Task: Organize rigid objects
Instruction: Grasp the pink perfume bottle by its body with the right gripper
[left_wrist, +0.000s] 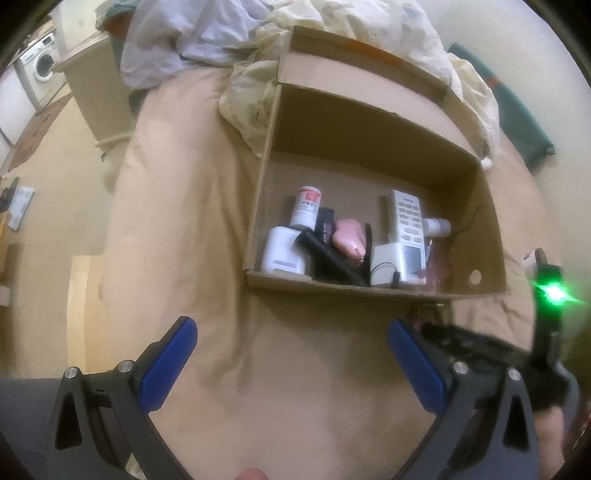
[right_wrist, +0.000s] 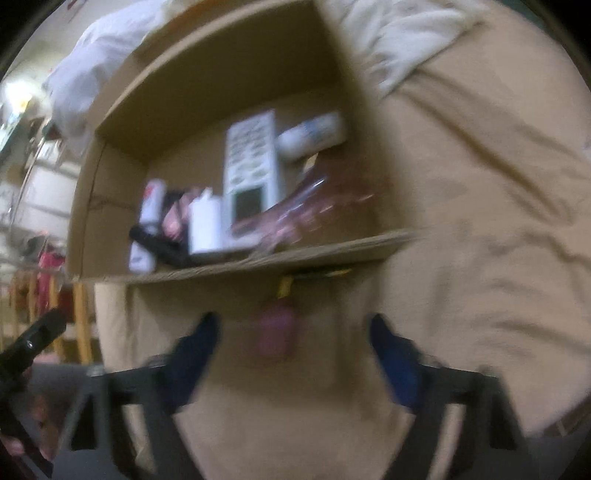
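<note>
Below the box (right_wrist: 229, 266), my right gripper (right_wrist: 291, 339) gapes over a pink item (right_wrist: 275, 338); blur suggests haste, risking a misgrip. Left gripper (left_wrist: 291, 350) open, empty.

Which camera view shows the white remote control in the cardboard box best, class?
The left wrist view: the white remote control is sharp, keypad rows distinct, lying in the cardboard box. The right wrist view shows it larger but motion-blurred, its buttons smeared.

left hand-held gripper (left_wrist: 291, 339) spread, right hand-held gripper (right_wrist: 293, 334) spread
</note>
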